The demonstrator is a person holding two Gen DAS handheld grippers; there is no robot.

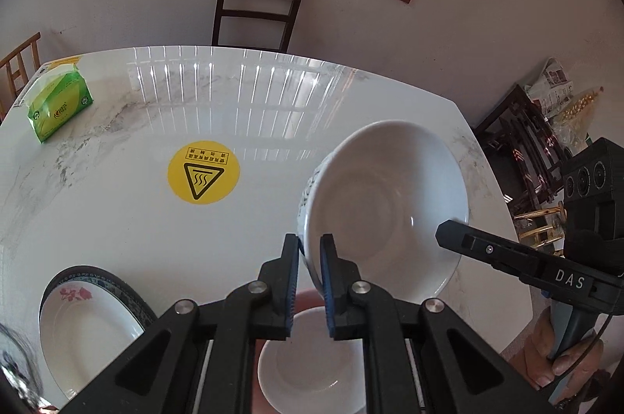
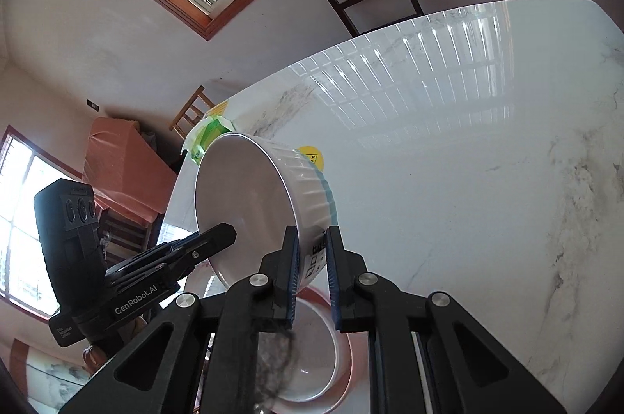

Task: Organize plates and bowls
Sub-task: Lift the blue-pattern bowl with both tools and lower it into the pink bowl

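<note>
Both grippers, left (image 1: 310,281) and right (image 2: 312,273), pinch opposite rims of one white bowl (image 1: 386,207), held tilted above the table (image 1: 156,219). Step in hand: carrying it. Next, I judge, level it over the lower bowl (image 1: 312,363) and nest gently

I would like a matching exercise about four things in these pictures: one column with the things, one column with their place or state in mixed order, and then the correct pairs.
Things:
1. white bowl
2. tissue pack
3. yellow sticker
4. flowered plate

Places or states:
A. flat in the middle of the table
B. lifted and tilted, rim gripped from both sides
C. lying at the table's near left
D. at the far left corner

Pairs: 1-B, 2-D, 3-A, 4-C
</note>
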